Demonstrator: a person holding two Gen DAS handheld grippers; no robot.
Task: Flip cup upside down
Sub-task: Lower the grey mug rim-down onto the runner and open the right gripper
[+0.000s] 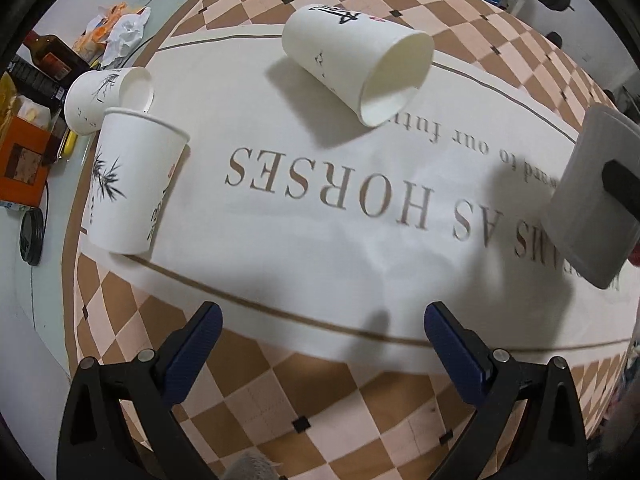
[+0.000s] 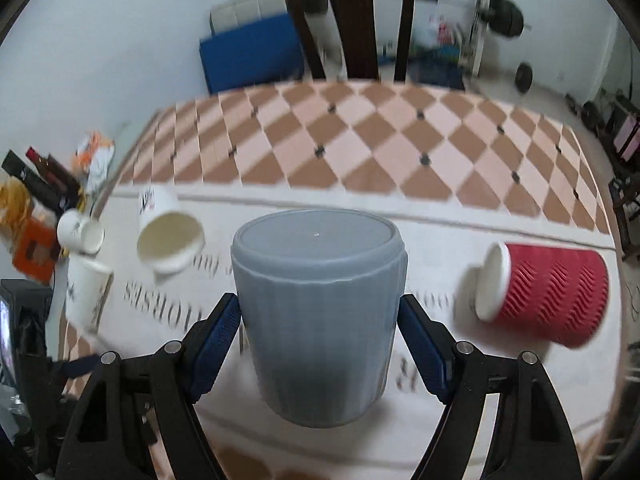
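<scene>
Grey ribbed cup [image 2: 320, 320] dead centre of the right wrist frame, closed end up, clamped mid-wall between the right gripper [image 2: 319, 344] fingers above the bench [image 2: 400, 152]. Looks like light, stiff, slick plastic, so best pinched on the ribs, not the rim. Left gripper [image 1: 320, 344] spread wide, holding nothing. Red cup [image 2: 552, 300] lying at right.
</scene>
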